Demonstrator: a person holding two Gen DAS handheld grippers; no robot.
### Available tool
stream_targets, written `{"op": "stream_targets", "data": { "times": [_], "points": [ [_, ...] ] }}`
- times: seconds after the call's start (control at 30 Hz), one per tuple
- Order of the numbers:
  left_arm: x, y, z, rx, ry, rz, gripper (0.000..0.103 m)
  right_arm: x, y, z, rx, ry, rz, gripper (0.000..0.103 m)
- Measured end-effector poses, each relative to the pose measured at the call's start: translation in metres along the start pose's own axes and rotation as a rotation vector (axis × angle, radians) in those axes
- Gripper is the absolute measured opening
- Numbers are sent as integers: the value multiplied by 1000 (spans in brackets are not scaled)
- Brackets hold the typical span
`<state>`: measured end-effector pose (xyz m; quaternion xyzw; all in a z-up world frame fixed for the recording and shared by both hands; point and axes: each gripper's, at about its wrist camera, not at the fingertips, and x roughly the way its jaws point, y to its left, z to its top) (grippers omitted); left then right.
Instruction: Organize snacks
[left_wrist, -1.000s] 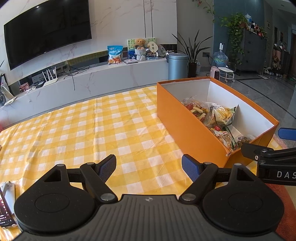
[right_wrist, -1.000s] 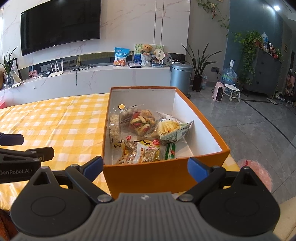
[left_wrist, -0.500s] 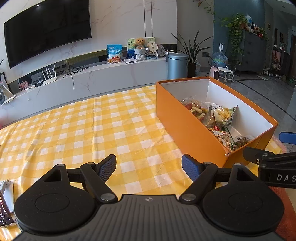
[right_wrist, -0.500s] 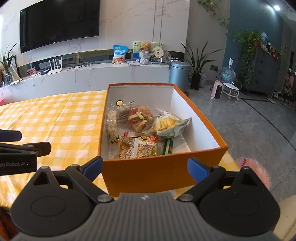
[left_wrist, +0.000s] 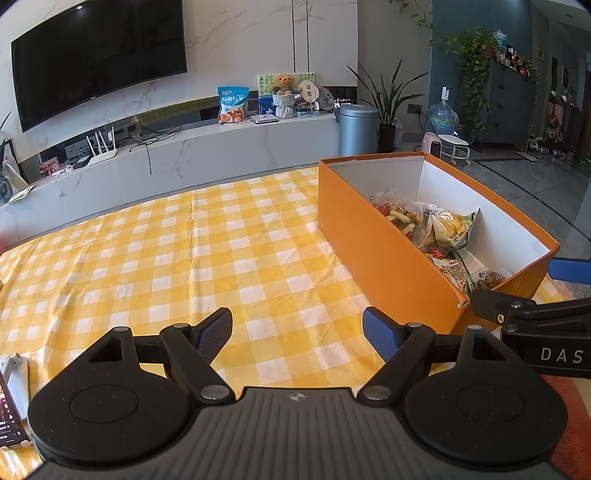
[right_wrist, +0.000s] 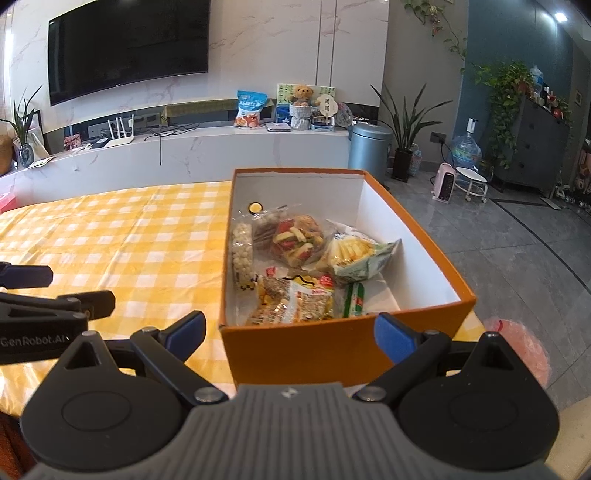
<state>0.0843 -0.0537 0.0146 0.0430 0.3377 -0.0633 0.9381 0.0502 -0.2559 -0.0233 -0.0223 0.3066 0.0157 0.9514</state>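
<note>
Covering the table, a yellow-and-white checked cloth (left_wrist: 207, 258) is seen in both wrist views, bare across its whole left and middle part. An orange box (right_wrist: 332, 350) with a white inside is set on the cloth at the table's right end, its lid off, its near wall lying just ahead of the right gripper.

All the snacks are found inside this box, piled toward its near and middle part. A clear bag of mixed red, green and pale pieces (right_wrist: 297, 240) is laid in the middle, with a pale green packet of yellow sticks (right_wrist: 354, 254) touching it on the right. A narrow clear bag of small white balls (right_wrist: 242, 254) is stood along the left wall. Nearest the front wall, a yellow-and-white printed packet (right_wrist: 295, 301) is seen, and just beside it a small green-and-white packet (right_wrist: 354, 301).

The left gripper (left_wrist: 297, 334) is held above the bare cloth, fingers spread wide, nothing between them. The right gripper (right_wrist: 290, 332) is likewise held wide apart and unloaded, its blue fingertips (right_wrist: 395, 338) on either side of the box's near wall without touching it.
</note>
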Motion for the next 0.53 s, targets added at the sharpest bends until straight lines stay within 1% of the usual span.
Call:
{"op": "stream_targets", "data": {
  "times": [0.53],
  "points": [
    [0,-1,-2,-2,-9,-10,94,0,-1,-1,1,10,-16,95]
  ]
}}
